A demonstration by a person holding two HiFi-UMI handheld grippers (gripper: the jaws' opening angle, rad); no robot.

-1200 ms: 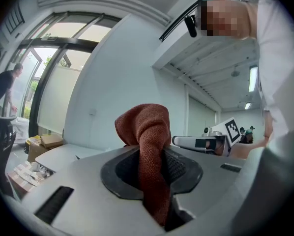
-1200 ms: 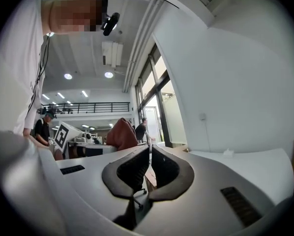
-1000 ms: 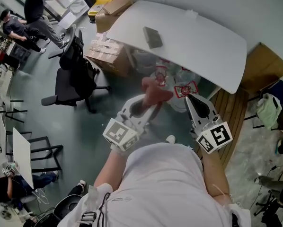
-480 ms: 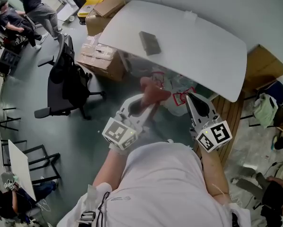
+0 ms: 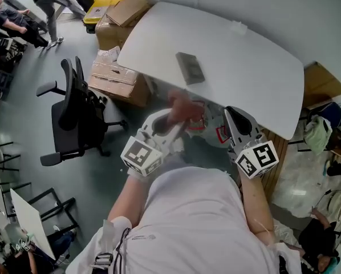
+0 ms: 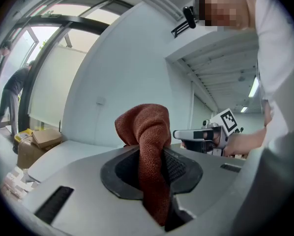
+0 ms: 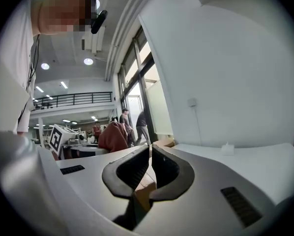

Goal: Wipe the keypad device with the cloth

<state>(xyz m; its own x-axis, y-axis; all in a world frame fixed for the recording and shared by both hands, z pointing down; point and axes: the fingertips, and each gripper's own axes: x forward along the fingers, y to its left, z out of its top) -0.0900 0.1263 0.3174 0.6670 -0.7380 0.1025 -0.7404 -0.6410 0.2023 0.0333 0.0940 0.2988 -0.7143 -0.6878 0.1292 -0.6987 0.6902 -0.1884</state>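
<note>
The head view has drawn closer to the worktop (image 5: 244,67) over the last second: the keypad device (image 5: 189,68) sits lower in the picture than it did, and the cloth (image 6: 146,127) now hangs just short of the worktop's near edge. The device itself lies flat and alone on the white surface, not yet touched.

The left gripper (image 5: 171,117) has its fingers (image 6: 179,166) pinching the rust-red cloth through the middle, the bulk bunched up beyond the tips. The right gripper (image 7: 150,156) carries nothing; its fingers (image 7: 166,168) are pressed together with barely a slit between them.

Likely troubles from here: the device looks loose on a smooth surface, so a firm stroke could push it along instead of cleaning it — nothing is bracing it. The bunched cloth may also meet the keys with a fold, not a flat face, and a dragging stroke could tug it out of the pinch.

Cardboard boxes (image 5: 116,79) are stacked on the floor beside the worktop — what they hold cannot be made out.
</note>
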